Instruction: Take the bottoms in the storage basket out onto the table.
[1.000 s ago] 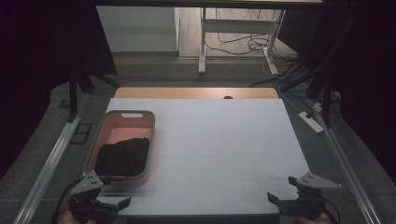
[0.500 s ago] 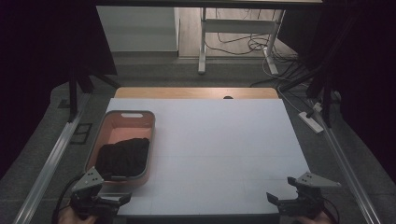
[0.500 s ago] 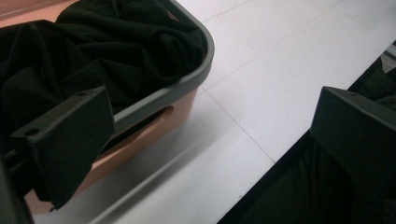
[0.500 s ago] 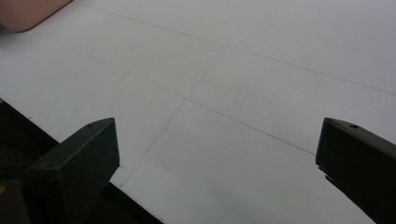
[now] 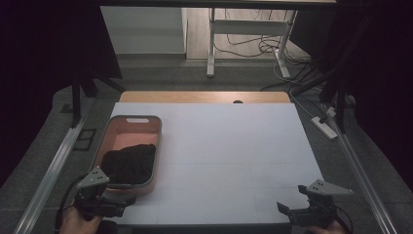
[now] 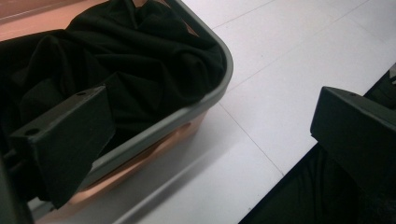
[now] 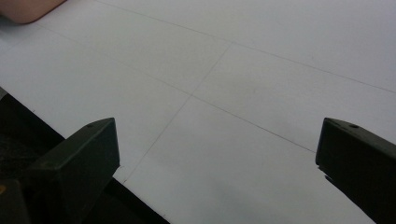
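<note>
Basically nothing is done yet, as far as I can judge. The black cloth [image 5: 130, 165] lies bunched in the near end of the pink bin [image 5: 131, 127], which sits on the left side of the white table [image 5: 234, 146]; none of it is out on the tabletop. The left gripper [image 5: 119, 201] hovers at the bin's near corner, jaws spread wide, holding nothing. In the left gripper view one jaw overlaps the cloth [image 6: 140, 60] and the bin's grey rim [image 6: 196, 109], the other sits out over the table edge; whether the jaw touches the fabric I cannot tell. The right gripper [image 5: 287, 210] is at the near right edge of the table, well apart from the bin, also released and empty, looking along bare white surface with faint seam lines [image 7: 210, 74].

Left to do, probably: reach into the bin, pinch the cloth, lift it out onto the open table. The grasp itself has not started.
</note>
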{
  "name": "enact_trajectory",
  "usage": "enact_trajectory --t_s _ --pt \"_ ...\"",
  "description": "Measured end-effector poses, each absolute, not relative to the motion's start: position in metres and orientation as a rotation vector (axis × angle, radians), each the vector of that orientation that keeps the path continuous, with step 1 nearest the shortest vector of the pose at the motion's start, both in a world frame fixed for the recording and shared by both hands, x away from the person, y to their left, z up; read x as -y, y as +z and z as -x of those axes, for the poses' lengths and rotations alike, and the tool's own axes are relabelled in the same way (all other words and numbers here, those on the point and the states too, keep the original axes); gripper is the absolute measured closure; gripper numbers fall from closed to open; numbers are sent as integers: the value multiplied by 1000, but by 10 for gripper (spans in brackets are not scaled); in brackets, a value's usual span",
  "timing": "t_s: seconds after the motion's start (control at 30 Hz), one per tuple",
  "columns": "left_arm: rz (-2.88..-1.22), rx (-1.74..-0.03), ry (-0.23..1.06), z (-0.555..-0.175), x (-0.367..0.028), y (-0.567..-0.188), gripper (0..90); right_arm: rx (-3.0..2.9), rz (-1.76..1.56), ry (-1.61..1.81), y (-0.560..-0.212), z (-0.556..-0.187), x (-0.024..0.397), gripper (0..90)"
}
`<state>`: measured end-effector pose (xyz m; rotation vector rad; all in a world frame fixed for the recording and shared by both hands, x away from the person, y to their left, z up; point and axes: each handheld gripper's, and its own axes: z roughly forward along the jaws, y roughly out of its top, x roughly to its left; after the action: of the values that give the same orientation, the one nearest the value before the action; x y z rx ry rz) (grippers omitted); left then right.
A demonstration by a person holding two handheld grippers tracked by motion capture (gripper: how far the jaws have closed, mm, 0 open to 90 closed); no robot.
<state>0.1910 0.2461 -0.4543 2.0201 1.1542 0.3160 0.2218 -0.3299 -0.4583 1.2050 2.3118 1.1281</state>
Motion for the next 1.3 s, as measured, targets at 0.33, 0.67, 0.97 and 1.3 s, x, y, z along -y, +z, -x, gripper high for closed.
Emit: enact_trajectory --t_s 0.33,0.67,0.97,1.3 --pt "-2061 -1160 302 -204 -243 -453 3 -2316 -1203 1125 -458 -222 330 0" --pt "-2082 -1175 276 -219 -244 -450 3 -2322 -1207 1120 -459 -223 329 0" --pt "-2114 -1180 266 -233 -243 -449 3 -2329 -1204 1113 -459 -223 329 0" --pt "-2170 -1182 235 -251 -245 -450 2 -2332 -1212 1103 -459 -224 328 0"
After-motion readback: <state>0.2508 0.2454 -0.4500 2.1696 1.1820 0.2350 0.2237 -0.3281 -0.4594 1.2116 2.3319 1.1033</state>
